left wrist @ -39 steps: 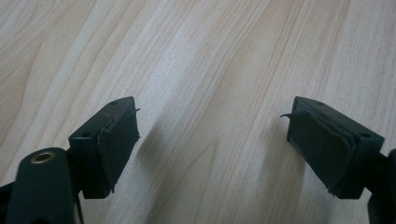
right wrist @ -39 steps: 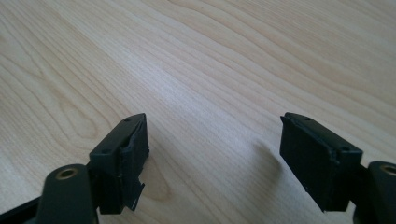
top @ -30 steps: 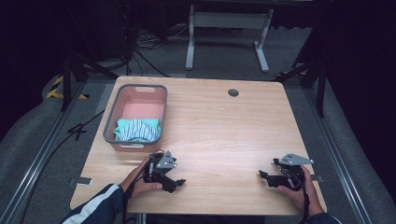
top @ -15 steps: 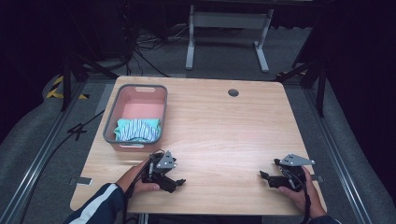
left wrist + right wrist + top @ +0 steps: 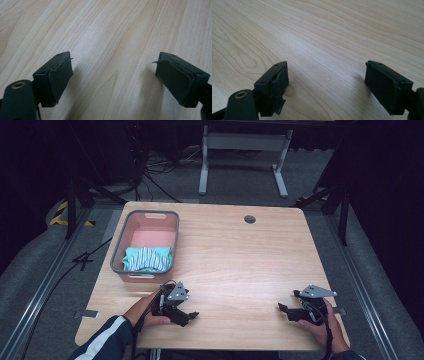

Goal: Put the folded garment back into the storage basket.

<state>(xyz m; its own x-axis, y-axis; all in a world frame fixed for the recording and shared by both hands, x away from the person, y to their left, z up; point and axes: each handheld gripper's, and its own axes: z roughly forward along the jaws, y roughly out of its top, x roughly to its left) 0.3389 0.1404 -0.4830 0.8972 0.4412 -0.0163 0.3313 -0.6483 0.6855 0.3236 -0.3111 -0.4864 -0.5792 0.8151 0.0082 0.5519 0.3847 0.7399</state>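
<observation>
My left gripper (image 5: 186,316) rests low on the wooden table (image 5: 240,265) near its front edge, just in front of the bin. In the left gripper view its black jaws stand wide apart over bare wood, so the left gripper (image 5: 113,75) is open with nothing between the pads (image 5: 61,75). My right gripper (image 5: 286,309) lies at the front right of the table, held by a hand. Its jaws are also spread over bare wood, and the right gripper (image 5: 327,83) is open and holds nothing.
A pink bin with a grey rim (image 5: 120,247) stands at the table's left side and holds a teal-and-white striped cloth (image 5: 146,258). A round cable hole (image 5: 249,219) lies near the far edge. A white desk frame (image 5: 245,150) stands on the floor beyond the table.
</observation>
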